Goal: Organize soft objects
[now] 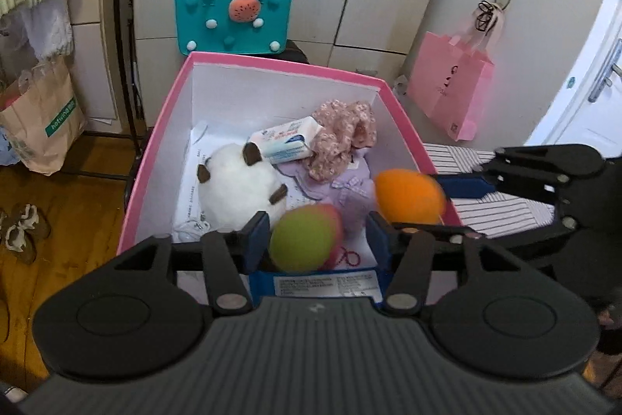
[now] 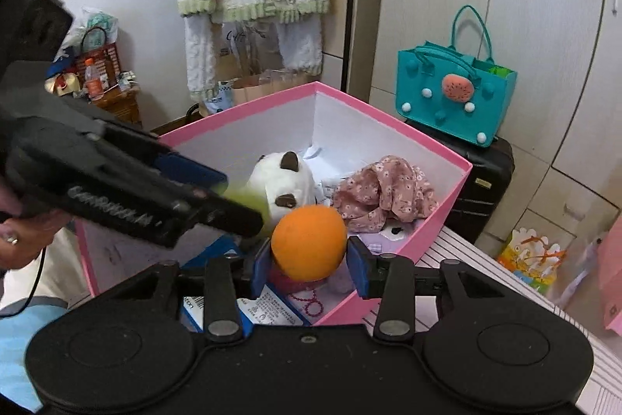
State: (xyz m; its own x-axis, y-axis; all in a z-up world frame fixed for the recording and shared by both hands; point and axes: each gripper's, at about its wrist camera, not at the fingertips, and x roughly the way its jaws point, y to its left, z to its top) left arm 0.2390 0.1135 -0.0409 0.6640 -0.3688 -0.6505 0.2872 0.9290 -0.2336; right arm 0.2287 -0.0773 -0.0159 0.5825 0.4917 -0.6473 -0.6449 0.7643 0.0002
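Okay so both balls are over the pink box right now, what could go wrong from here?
1. The orange ball sits close to the pink box's near right wall and might bounce out onto the striped surface.
2. The green-and-pink ball has gaps beside the left gripper's pads, so it may drop uncontrolled.

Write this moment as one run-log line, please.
left gripper: open, green-pink ball loose between jaws | right gripper: orange ball between jaws, grip unclear | both over pink box
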